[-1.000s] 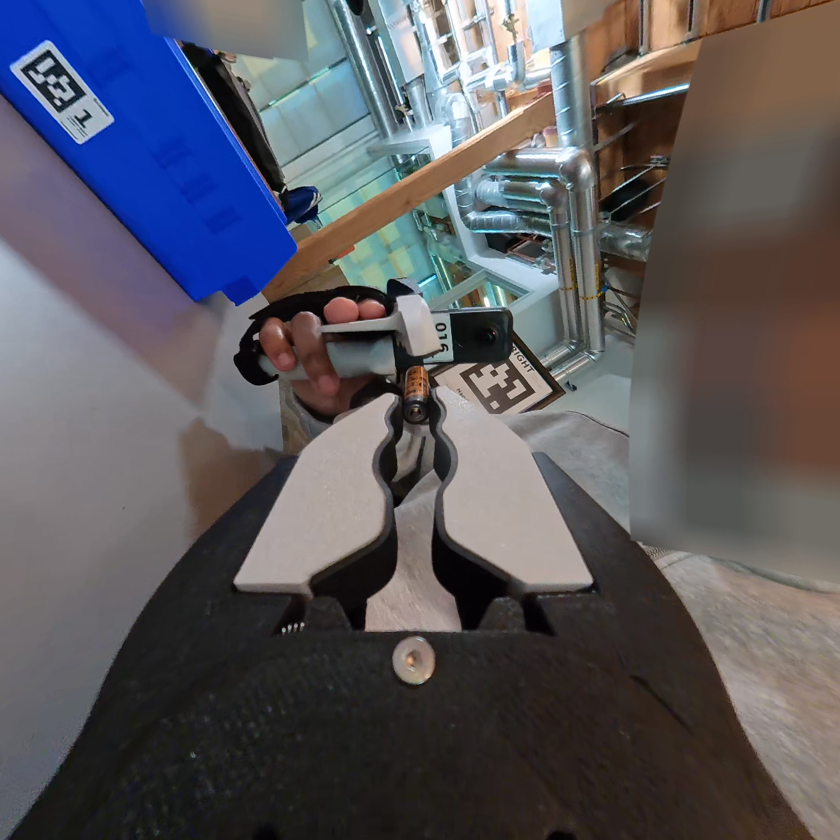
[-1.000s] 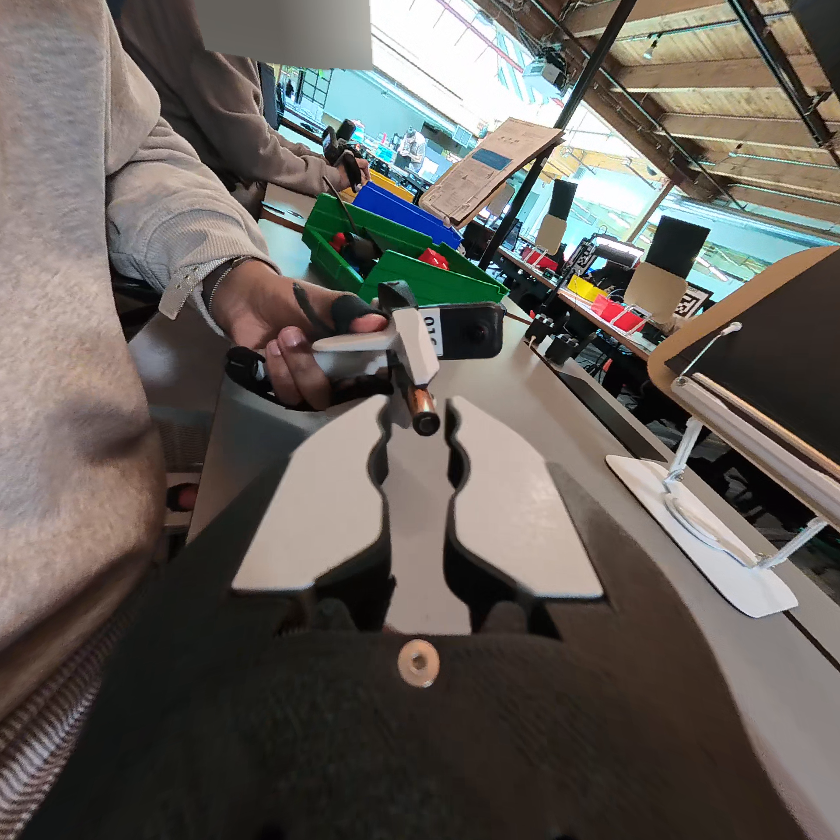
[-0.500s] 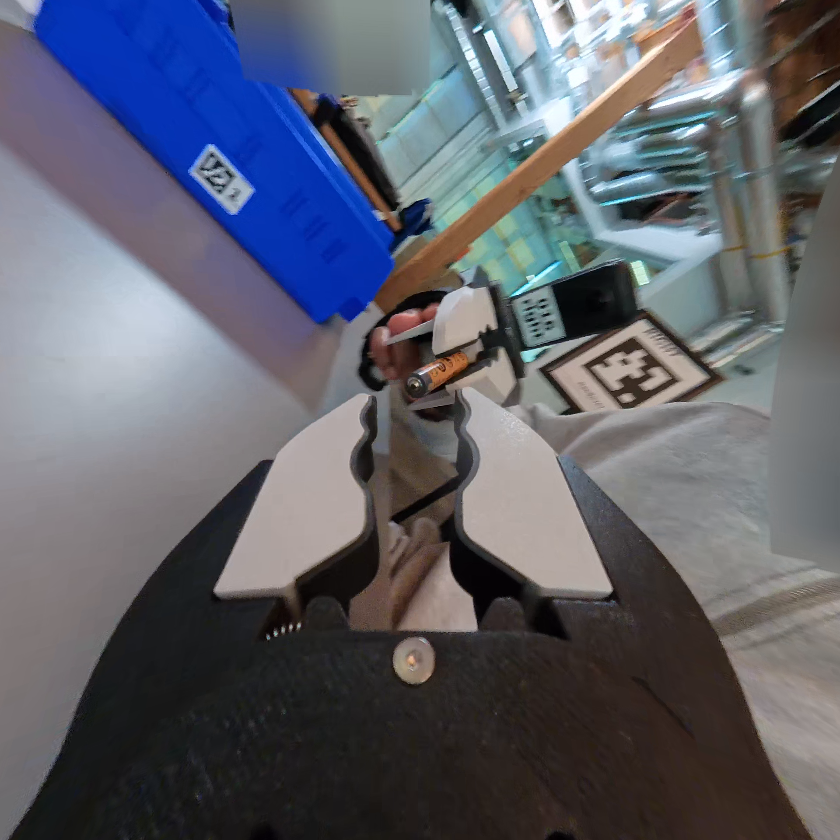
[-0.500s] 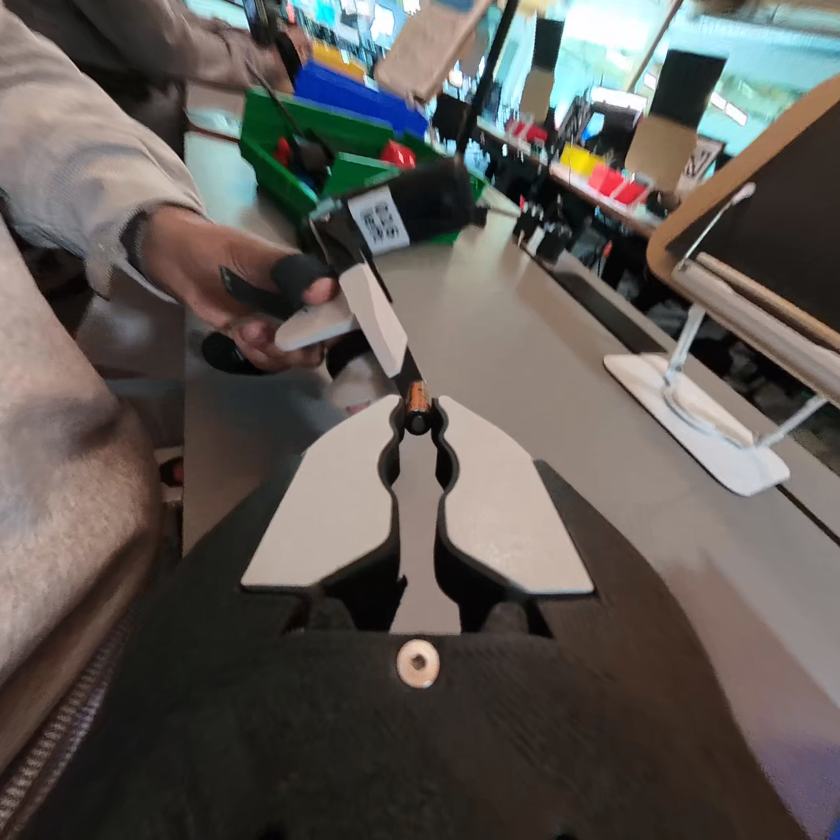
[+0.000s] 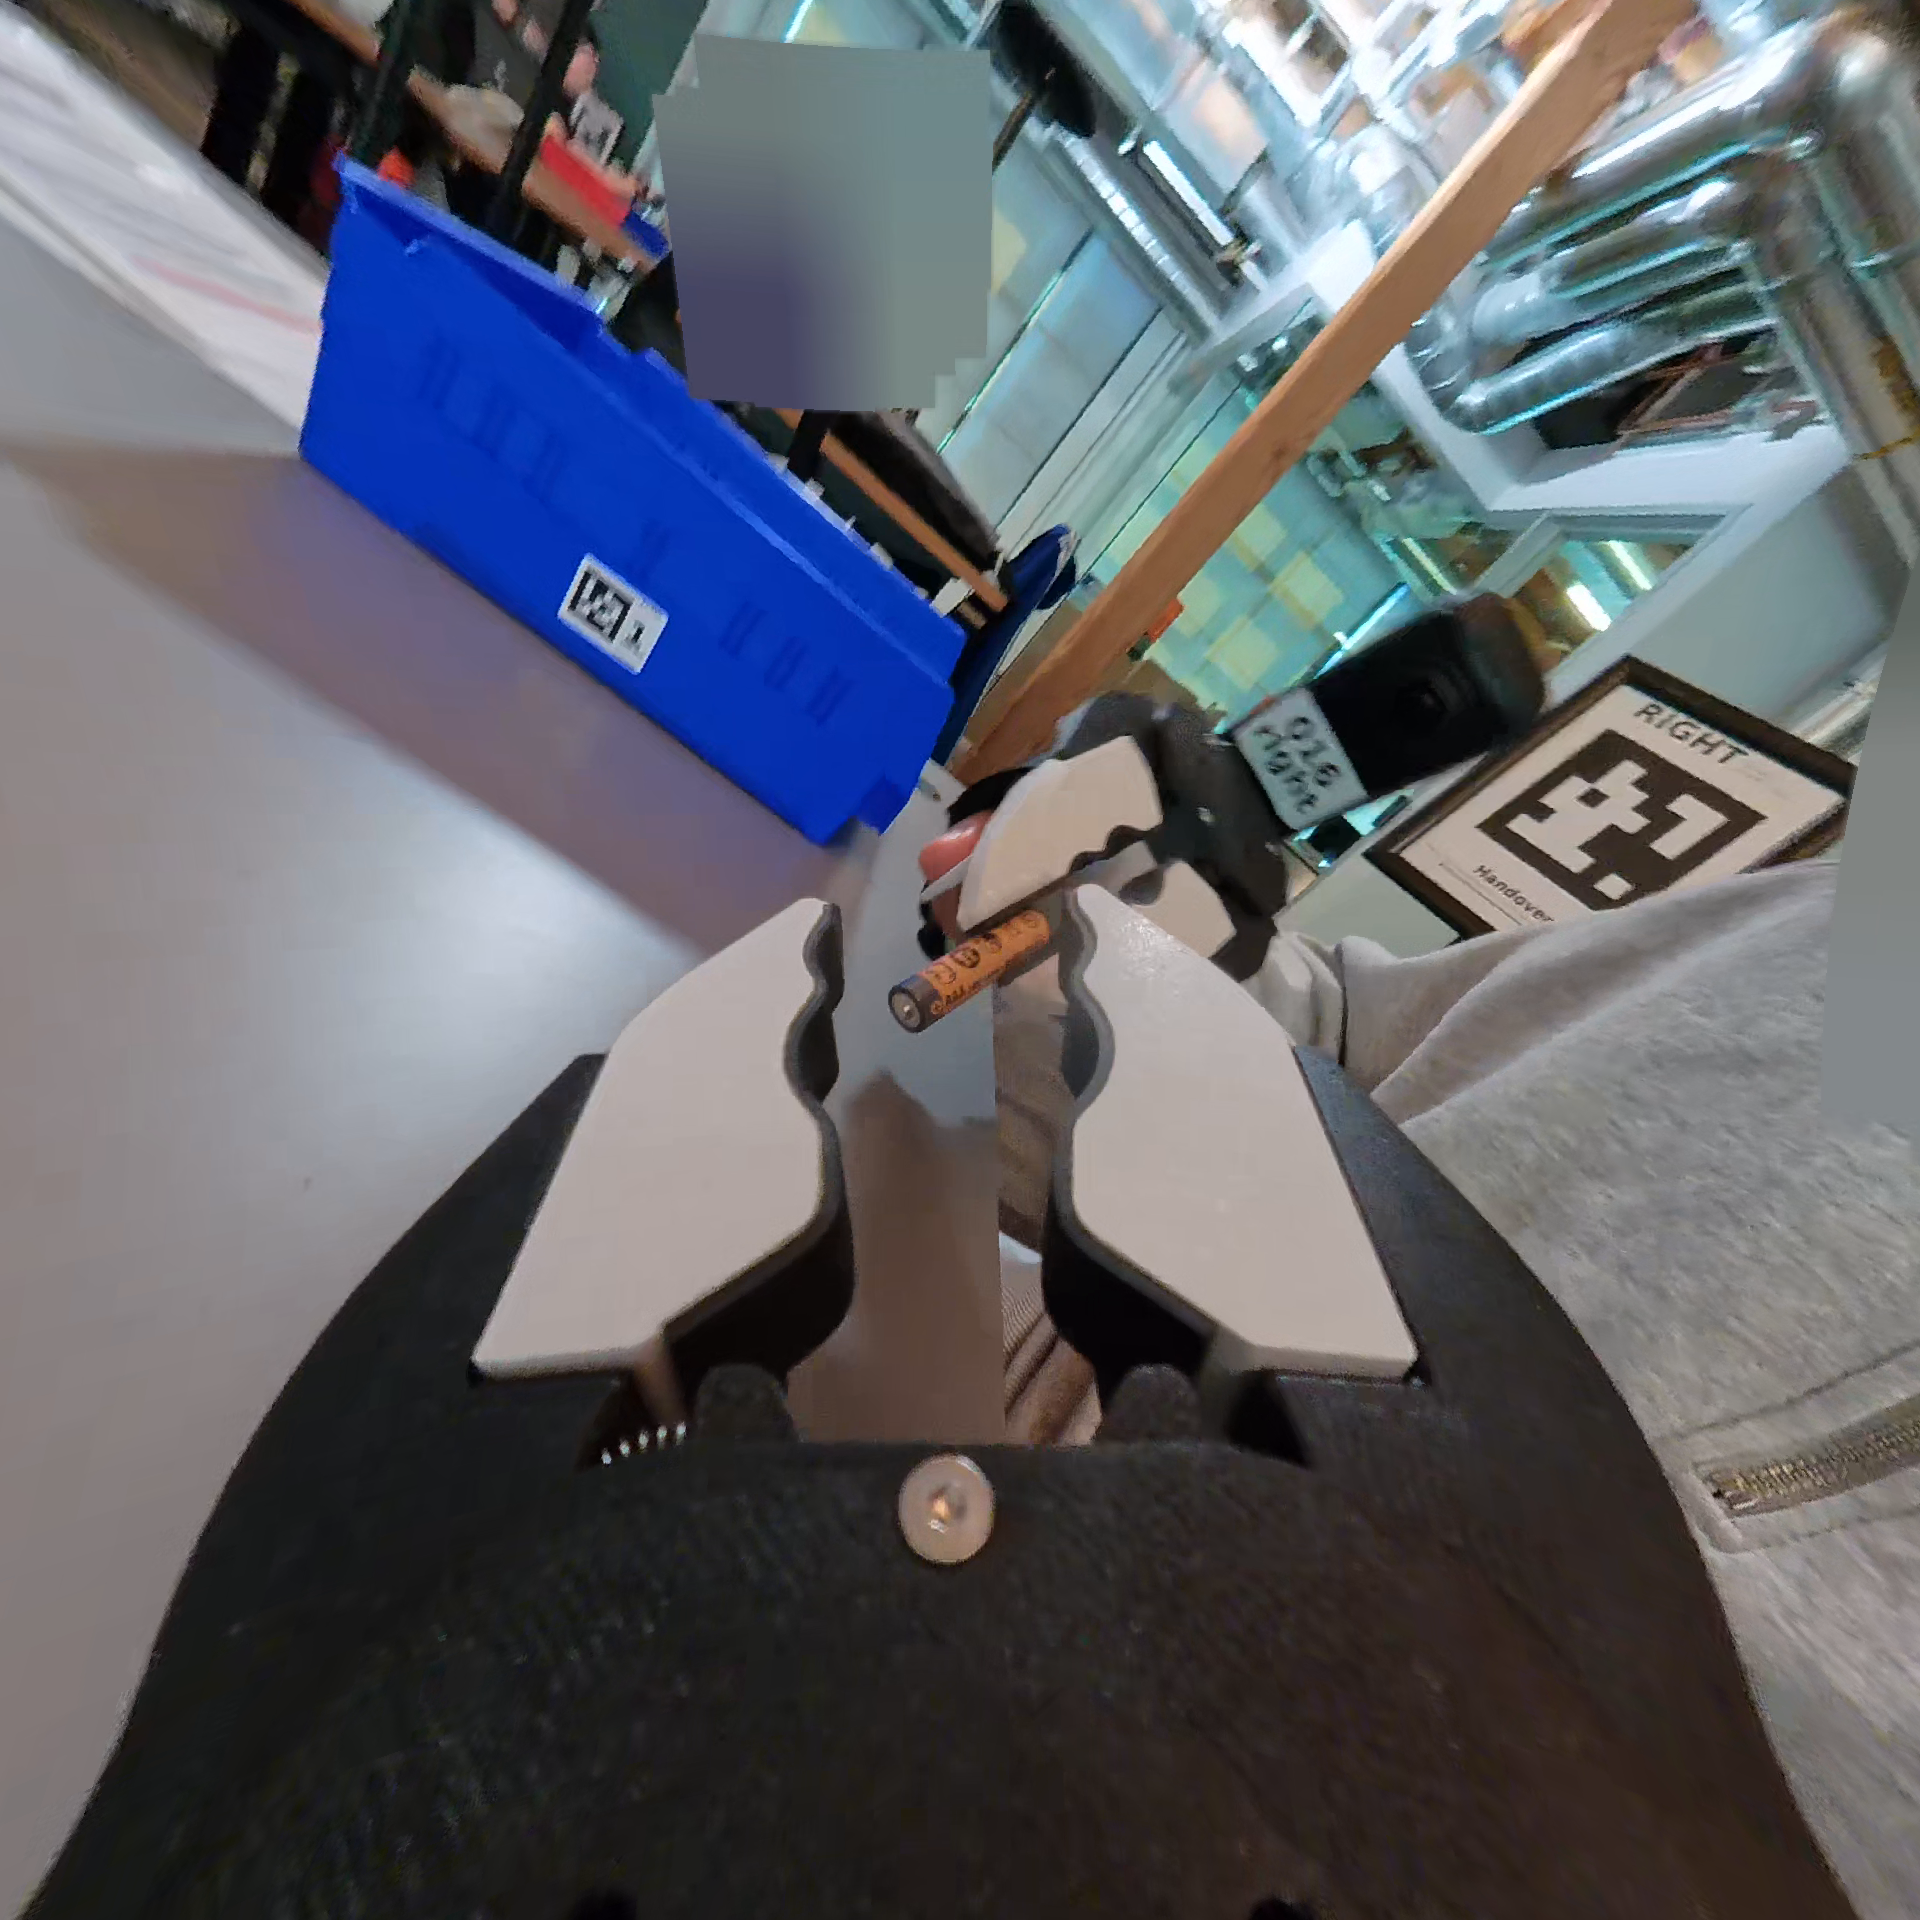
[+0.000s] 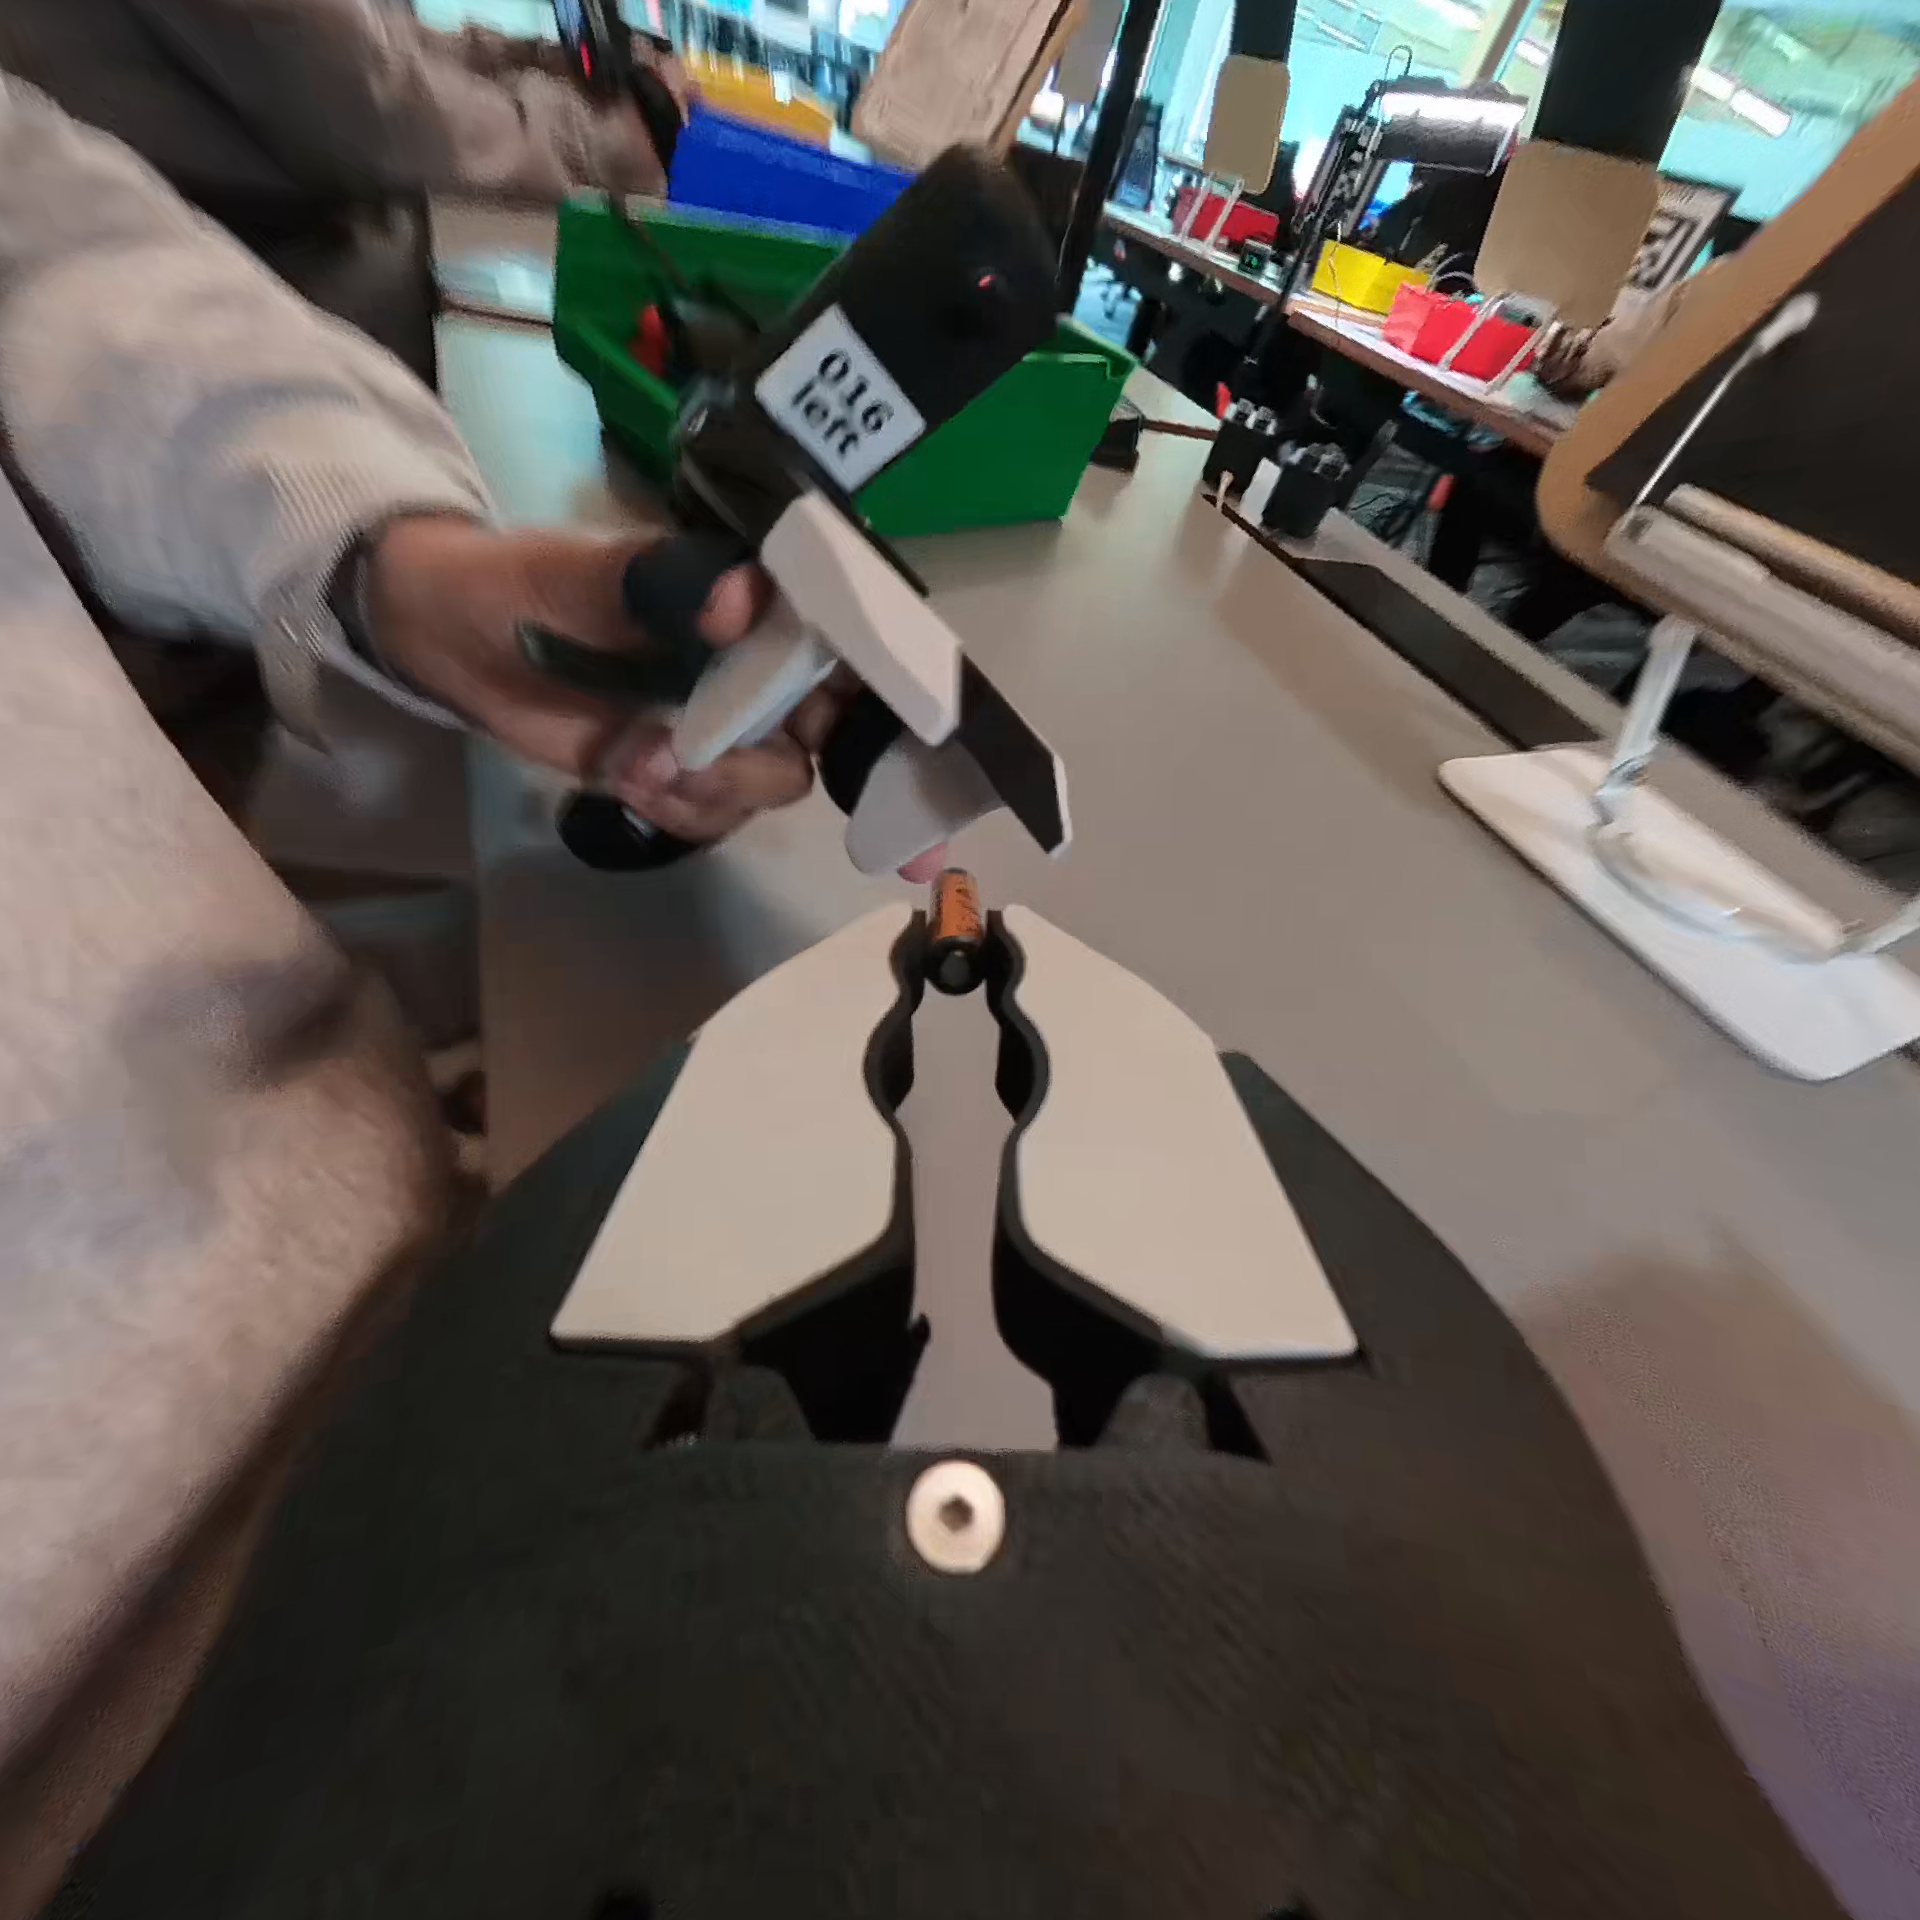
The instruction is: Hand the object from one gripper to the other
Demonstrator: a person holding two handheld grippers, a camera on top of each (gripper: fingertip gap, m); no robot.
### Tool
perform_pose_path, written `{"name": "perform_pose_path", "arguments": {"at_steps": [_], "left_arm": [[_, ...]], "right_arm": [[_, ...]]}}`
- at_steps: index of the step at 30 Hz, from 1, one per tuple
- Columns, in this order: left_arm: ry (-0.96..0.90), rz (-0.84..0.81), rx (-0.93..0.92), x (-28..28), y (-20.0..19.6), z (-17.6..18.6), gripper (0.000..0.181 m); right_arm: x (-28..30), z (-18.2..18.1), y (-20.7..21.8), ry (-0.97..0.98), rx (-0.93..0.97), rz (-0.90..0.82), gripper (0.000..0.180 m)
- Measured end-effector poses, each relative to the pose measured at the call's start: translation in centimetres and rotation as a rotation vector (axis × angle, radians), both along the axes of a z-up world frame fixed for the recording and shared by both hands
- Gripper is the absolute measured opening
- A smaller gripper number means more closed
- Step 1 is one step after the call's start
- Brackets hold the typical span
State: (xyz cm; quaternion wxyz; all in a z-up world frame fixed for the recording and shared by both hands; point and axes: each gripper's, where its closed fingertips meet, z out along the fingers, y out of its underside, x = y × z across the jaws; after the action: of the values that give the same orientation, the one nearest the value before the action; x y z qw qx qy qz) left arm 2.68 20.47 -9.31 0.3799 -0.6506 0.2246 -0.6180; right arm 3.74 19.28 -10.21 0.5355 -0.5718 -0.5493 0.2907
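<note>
One battery (image 6: 955,928), orange and black, pinched at the very tips of my right gripper (image 6: 956,940), sticking out forward past the fingertips. In the left wrist view the same battery (image 5: 968,968) pokes out tilted from the right gripper (image 5: 1049,883), sitting in the gap ahead of my left gripper (image 5: 951,961), touching neither finger. Left gripper spread, nothing in it; from the right wrist view it (image 6: 961,821) hangs just beyond the battery, held in my left hand (image 6: 582,665). Grey table (image 6: 1247,831) underneath. Blue bin (image 5: 582,540) far left, green bin (image 6: 977,447) behind the left gripper, white stand (image 6: 1683,914) on the right.
</note>
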Motion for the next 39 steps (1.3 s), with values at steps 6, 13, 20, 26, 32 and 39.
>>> {"name": "perform_pose_path", "arguments": {"at_steps": [6, 13, 20, 26, 32, 39], "left_arm": [[-0.016, -0.042, 0.177, 0.3, -1.1, 1.3, 0.038], [0.002, -0.088, 0.234, 1.0, -2.2, 1.2, 0.029], [0.027, -0.142, 0.194, 1.2, -2.7, 0.9, 0.010], [0.052, -0.114, 0.061, 0.9, -1.5, -0.4, 0.010], [0.147, -0.085, -0.067, 0.7, -0.5, -2.8, 0.011], [0.305, -0.071, 0.010, 1.1, -0.9, -4.1, 0.011]], "right_arm": [[0.7, 2.6, 0.0, 0.353, -0.554, 0.110, 0.011], [-0.1, 2.3, -0.8, 0.399, -0.675, 0.172, 0.011], [-0.4, 2.4, -0.8, 0.424, -0.630, 0.175, 0.024], [0.2, 2.1, 0.4, 0.267, -0.236, 0.070, 0.046], [0.5, 0.4, 0.6, -0.101, 0.206, -0.038, 0.027], [0.1, -2.6, 0.7, -0.487, 0.596, -0.111, 0.017]]}}
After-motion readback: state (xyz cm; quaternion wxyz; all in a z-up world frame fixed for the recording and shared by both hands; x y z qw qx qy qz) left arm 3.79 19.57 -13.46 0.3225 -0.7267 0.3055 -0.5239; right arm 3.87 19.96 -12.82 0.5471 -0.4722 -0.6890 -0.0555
